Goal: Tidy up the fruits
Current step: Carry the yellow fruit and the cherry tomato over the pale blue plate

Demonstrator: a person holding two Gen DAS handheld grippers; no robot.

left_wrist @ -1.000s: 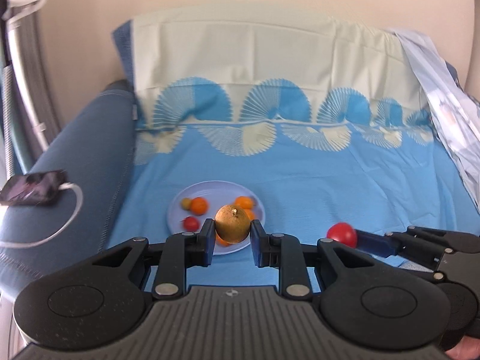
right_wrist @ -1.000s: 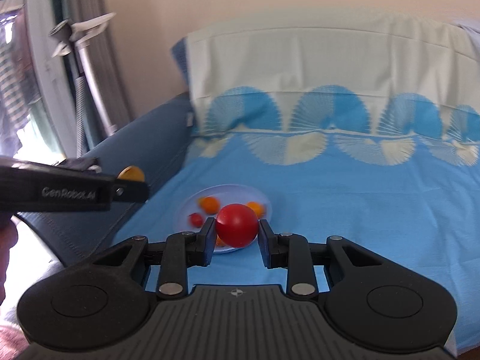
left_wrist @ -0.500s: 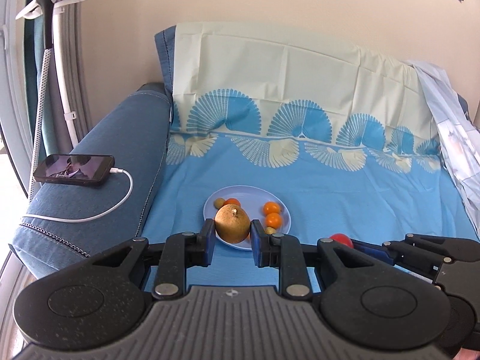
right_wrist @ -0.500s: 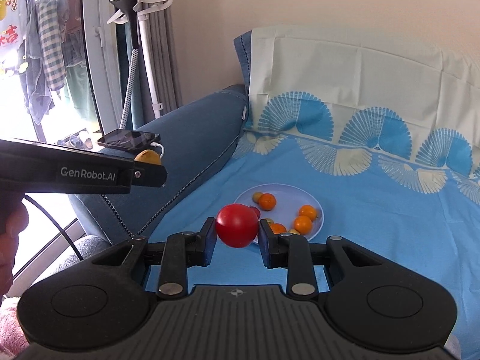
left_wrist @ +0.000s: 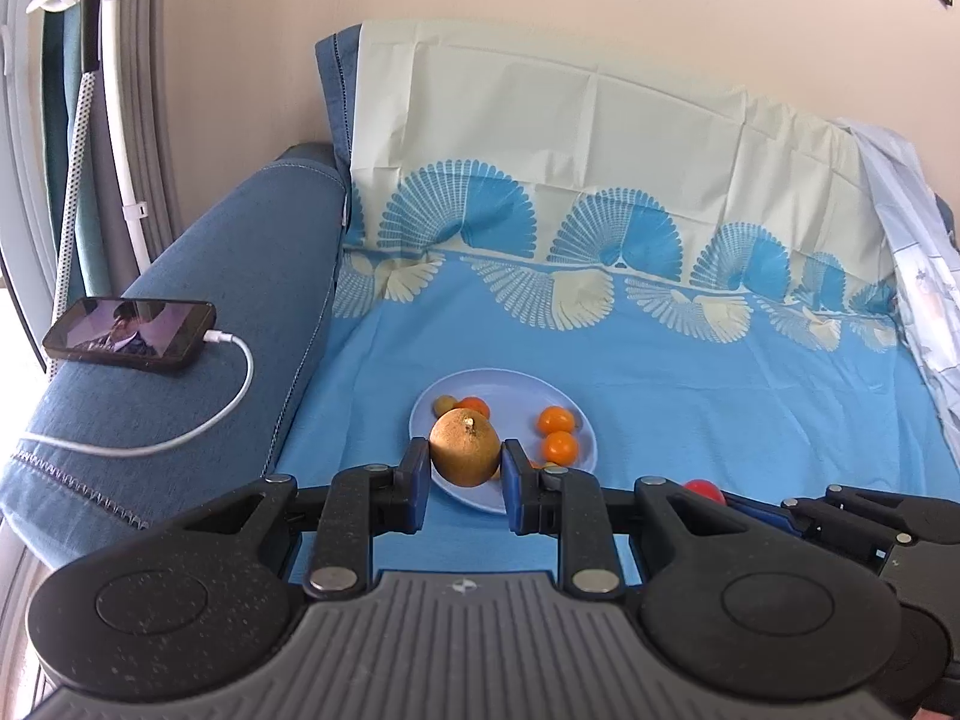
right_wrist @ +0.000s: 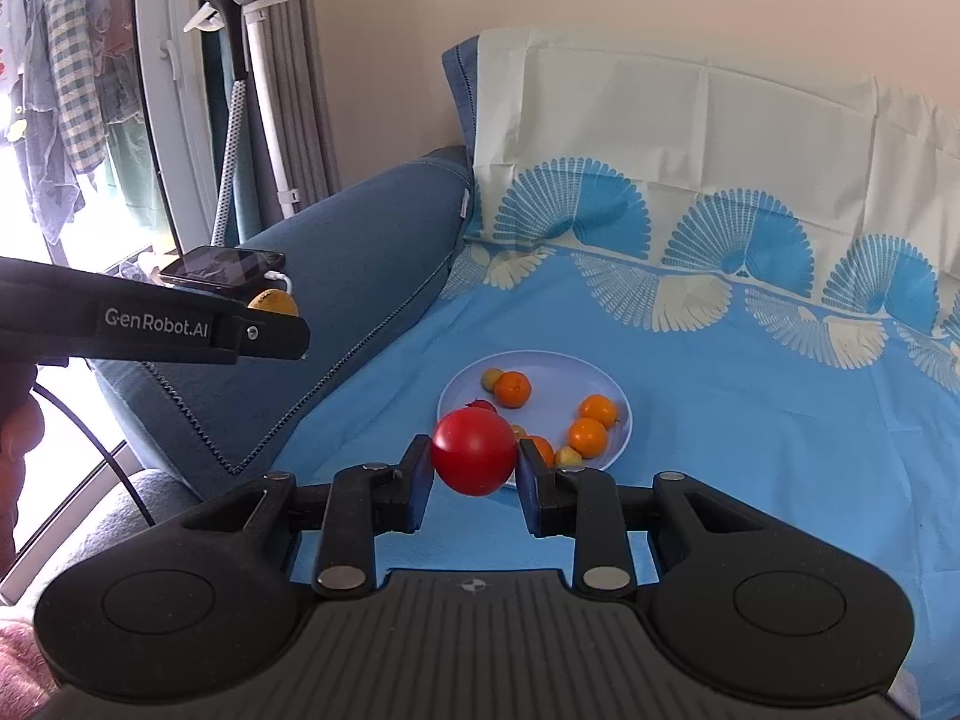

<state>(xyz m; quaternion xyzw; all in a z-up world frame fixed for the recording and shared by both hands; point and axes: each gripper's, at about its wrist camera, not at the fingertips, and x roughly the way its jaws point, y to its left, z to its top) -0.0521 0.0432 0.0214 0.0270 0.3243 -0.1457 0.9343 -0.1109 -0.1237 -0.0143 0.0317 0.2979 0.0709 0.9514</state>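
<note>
- Two fruits are held at once: the left gripper (left_wrist: 465, 474) is clenched on a golden-brown pear (left_wrist: 465, 447) at lower centre, and the right gripper (right_wrist: 474, 477) grasps a red tomato (right_wrist: 474, 451), both above the near rim of the plate (right_wrist: 615, 396).
- Either round fruit could slip from its jaws, strike the oranges (right_wrist: 588, 437), and roll off across the blue sheet (left_wrist: 720, 396).
- Only the left wrist view shows the phone (left_wrist: 129, 336) lying flat with its cable; only the right wrist view shows clothes hanging at upper left.

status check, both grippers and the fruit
Left gripper shut on brown pear. Right gripper shut on red tomato. Both above plate; nothing blocking.
</note>
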